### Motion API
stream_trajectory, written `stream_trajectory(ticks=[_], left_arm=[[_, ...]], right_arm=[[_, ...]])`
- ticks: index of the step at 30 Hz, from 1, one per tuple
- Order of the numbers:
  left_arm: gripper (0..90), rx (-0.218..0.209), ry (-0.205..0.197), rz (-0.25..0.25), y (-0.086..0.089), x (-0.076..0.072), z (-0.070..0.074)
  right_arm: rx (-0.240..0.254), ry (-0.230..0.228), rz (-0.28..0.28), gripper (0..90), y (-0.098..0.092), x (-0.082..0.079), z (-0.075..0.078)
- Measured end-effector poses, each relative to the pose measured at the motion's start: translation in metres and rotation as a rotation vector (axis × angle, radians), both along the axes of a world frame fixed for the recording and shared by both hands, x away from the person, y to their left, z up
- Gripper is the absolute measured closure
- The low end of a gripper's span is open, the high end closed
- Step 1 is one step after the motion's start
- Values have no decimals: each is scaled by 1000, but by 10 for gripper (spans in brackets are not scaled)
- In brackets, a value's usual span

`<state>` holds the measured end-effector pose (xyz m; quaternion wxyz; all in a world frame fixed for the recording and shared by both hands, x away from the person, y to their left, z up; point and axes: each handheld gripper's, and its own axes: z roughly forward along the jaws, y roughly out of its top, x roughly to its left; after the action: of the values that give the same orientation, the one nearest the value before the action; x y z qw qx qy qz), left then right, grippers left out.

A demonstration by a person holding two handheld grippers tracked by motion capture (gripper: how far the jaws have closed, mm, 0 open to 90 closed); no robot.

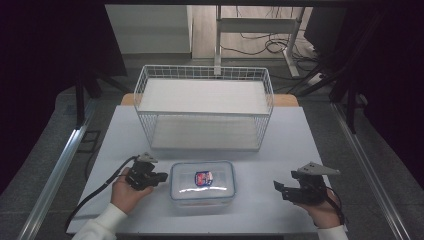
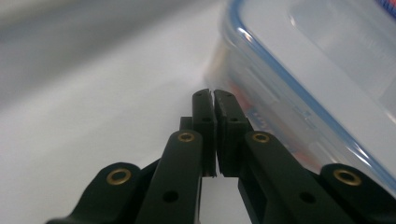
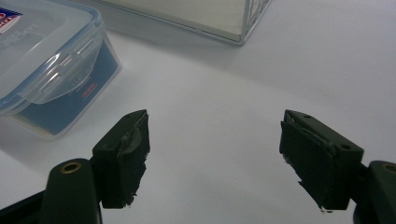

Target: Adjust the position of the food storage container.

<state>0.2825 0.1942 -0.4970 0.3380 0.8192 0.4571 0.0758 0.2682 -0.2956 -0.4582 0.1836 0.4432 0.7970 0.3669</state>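
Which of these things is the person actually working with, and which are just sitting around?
In use:
- clear lidded container
- left gripper, shut beside the container
- right gripper, open, apart from it

Sitting around:
- white wire basket, behind the container
- white table
- desk frame and cables on the floor beyond

Grey floor [image 1: 60,130], desk frame [image 1: 255,30], perhaps cables [image 1: 270,46], dim room

High view overhead, facing forward; gripper views close, sharing container [image 1: 202,181].
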Motion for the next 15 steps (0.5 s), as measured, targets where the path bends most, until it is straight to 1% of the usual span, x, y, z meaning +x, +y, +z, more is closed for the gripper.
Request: stream_trajectory(ticks=[1,2,3,4,5,6,7,8,9,10,12,14,15], left_arm=[[866,-4,-17,4,4,-2,4],[848,-4,-17,4,4,-2,4],[786,-45,-28,6,12,-7,10],[722,-43,-37,25,14,-9,12],[629,-43,-37,25,14,-9,12],[629,-38,-54,48,17,-11,14],[475,-50,-72,79,21,-15,20],[418,-50,-72,79,21,-15,20],[368,-68,-84,98,25,-19,25],[352,-68,-84,98,25,-19,25],[310,-94,-91,111,29,-22,31],[292,-94,-92,116,30,-23,33],[264,-97,-87,116,30,-24,34]], right_arm=[[2,0,1,242,0,-1,0],[2,0,1,242,0,-1,0],[-2,0,3,241,0,-1,-1],[-2,1,4,241,0,-1,-1],[-2,1,4,241,0,-1,-1],[-2,0,4,241,1,-1,-1],[-1,1,6,240,2,-1,-1],[-1,1,6,240,2,-1,-1],[3,-1,11,239,3,-1,-1],[3,-1,11,239,3,-1,-1],[8,-1,16,239,5,-1,-1],[8,0,19,238,5,-1,-1],[7,1,23,237,5,-1,-1]])
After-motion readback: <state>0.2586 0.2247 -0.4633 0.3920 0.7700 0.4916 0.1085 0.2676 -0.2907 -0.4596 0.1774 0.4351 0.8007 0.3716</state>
